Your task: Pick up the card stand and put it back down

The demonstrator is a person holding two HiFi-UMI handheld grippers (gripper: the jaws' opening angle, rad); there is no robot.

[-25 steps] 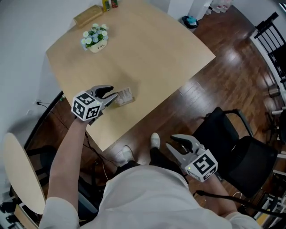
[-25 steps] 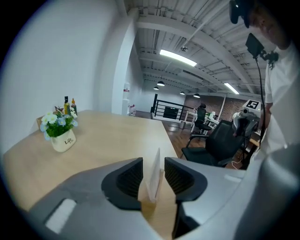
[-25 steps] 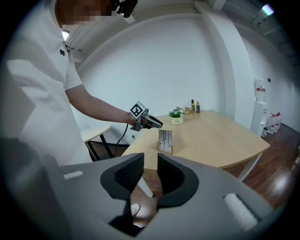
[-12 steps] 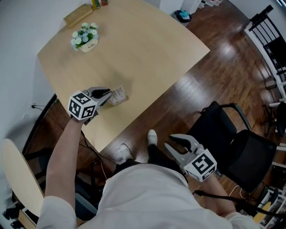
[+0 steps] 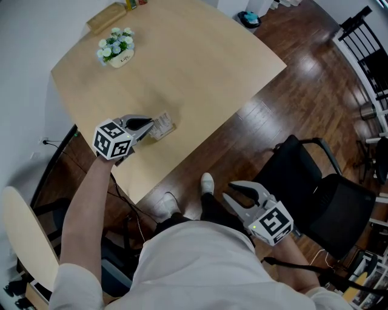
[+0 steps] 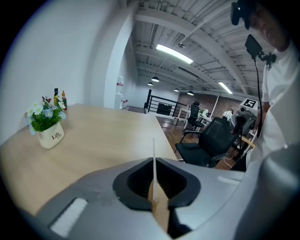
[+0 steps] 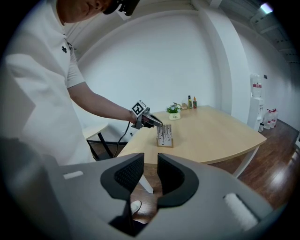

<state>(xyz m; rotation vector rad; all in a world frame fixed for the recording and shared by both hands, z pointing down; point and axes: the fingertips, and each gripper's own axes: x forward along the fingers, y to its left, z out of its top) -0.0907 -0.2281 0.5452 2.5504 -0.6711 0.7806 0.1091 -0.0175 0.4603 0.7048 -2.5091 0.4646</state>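
The card stand (image 5: 161,126), a pale card upright in a small wooden base, sits near the front left edge of the light wood table (image 5: 200,66). My left gripper (image 5: 148,125) reaches it from the left. In the left gripper view the thin card (image 6: 153,159) stands edge-on between the jaws, which are closing with the pads (image 6: 140,180) against it. The right gripper view shows the card stand (image 7: 164,135) on the table with the left gripper (image 7: 147,119) at it. My right gripper (image 5: 233,192) hangs open and empty off the table, over the floor near my lap.
A white pot of flowers (image 5: 115,48) stands at the far left of the table, with a wooden box (image 5: 106,18) behind it. A black office chair (image 5: 321,200) stands on the dark wood floor at my right. A round pale seat (image 5: 24,236) is at lower left.
The left gripper's jaws, wide apart around the card stand a second ago, have closed in on the card. The right gripper has stayed where it was.
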